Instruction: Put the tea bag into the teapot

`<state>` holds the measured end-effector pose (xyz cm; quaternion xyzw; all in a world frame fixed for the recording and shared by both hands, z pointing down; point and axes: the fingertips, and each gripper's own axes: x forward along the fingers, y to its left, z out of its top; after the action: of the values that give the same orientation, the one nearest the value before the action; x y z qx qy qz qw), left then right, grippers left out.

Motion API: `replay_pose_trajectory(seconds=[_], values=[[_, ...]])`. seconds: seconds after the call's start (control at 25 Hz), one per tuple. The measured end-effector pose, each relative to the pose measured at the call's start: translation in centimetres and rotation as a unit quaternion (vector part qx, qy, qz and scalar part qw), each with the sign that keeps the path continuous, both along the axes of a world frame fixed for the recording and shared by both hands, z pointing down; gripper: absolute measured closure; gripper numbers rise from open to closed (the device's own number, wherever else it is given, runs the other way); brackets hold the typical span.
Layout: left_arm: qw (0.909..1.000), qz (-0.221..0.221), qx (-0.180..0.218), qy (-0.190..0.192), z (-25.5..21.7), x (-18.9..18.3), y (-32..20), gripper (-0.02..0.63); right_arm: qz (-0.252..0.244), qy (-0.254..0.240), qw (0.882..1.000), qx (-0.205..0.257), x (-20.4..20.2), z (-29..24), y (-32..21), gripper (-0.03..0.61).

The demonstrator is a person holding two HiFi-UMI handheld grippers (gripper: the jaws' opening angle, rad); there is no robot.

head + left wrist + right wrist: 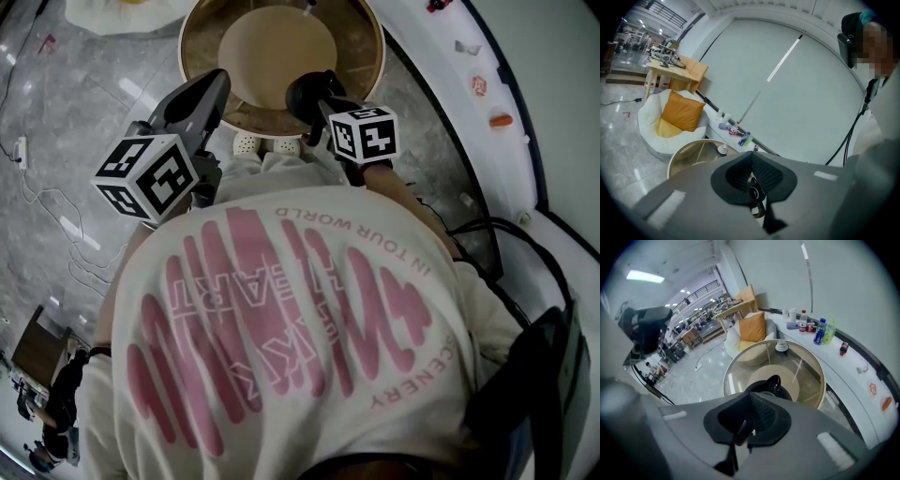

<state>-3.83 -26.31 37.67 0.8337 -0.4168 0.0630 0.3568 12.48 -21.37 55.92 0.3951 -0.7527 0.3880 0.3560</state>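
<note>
T-shirt (281, 328) is showing cream with pink wavy print. Teapot (772, 383) is reading black, round table (812, 363) tan with gold rim. Cushion (682, 110) is showing orange on white beanbag (647, 119). Floor (66, 103) is showing grey marble veining.

A glossy grey marble floor (75, 103) spreads under a round glass-topped table with a gold rim (370, 56). A curved white ledge (853, 359) follows the pale wall (787, 93). A white beanbag chair (649, 126) bears an orange cushion (683, 111) near a light wooden table (689, 70).
</note>
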Motion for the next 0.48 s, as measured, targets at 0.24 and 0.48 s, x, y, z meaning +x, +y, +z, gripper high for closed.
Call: replay_pose_trajectory(seconds=[0.24,0.48], values=[[0.9993,0.033,0.013,0.01,-0.9,1.4,-0.9,0.597,0.049,-0.047,0.997,0.022,-0.5,-3.9,-0.8,0.572],[0.9969,0.073,0.028,0.014,-1.8,2.7,-1.4,0.597,0.101,-0.103,0.988,0.063,-1.0,-8.5,-1.6,0.572]])
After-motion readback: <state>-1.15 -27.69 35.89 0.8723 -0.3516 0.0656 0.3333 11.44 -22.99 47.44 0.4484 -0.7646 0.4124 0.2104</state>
